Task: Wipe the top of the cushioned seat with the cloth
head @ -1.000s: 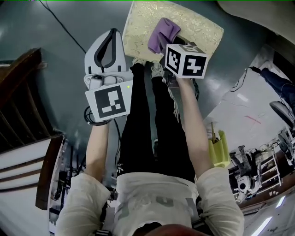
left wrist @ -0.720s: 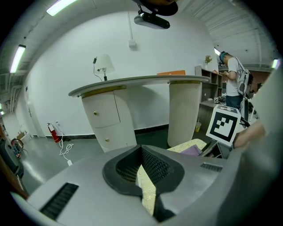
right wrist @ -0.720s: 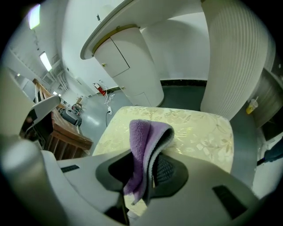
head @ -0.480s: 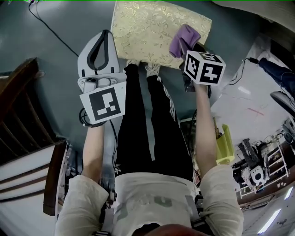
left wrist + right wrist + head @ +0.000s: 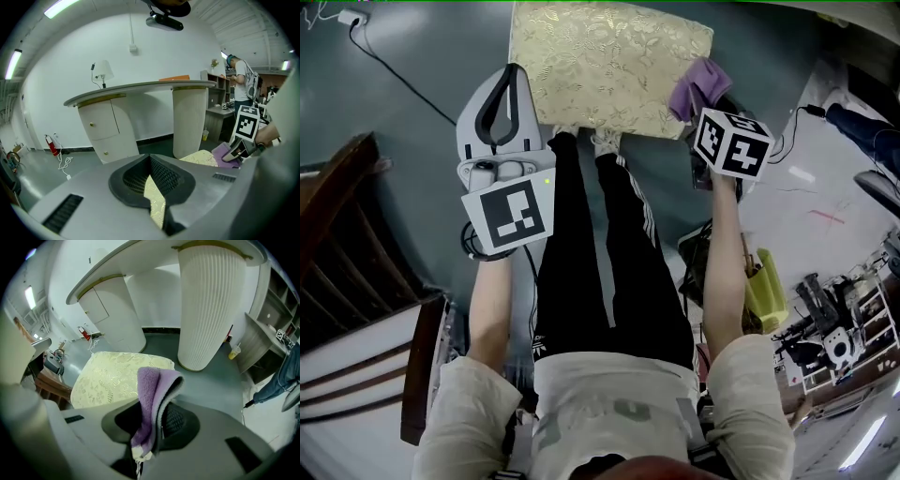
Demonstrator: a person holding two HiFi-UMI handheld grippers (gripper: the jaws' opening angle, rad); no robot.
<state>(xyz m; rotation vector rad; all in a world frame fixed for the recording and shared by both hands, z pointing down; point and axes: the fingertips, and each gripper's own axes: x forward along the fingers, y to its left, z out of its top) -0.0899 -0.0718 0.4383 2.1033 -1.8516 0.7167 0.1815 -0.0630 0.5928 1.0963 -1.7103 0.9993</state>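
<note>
The cushioned seat (image 5: 600, 66) has a pale gold brocade top and stands on the grey floor ahead of my feet. A purple cloth (image 5: 698, 86) lies at the seat's right edge, near its front corner, with my right gripper (image 5: 706, 105) shut on it. In the right gripper view the cloth (image 5: 152, 394) folds up out of the right gripper (image 5: 149, 430), with the seat (image 5: 112, 376) beyond. My left gripper (image 5: 514, 75) hangs shut and empty at the seat's left front corner. The left gripper view shows the left gripper (image 5: 153, 199), a strip of the seat (image 5: 201, 158) and the cloth (image 5: 224, 151).
A white curved counter on a ribbed pillar (image 5: 211, 301) stands past the seat, beside a white cabinet (image 5: 105, 126). A dark wooden chair (image 5: 347, 281) is at the left, a cable (image 5: 394, 66) runs over the floor, and a yellow-green bin (image 5: 766, 295) sits right. A person (image 5: 243, 79) stands far right.
My right gripper has dragged the purple cloth rightward across the seat, from near its middle to its right edge. The left gripper has stayed by the seat's left front corner.
</note>
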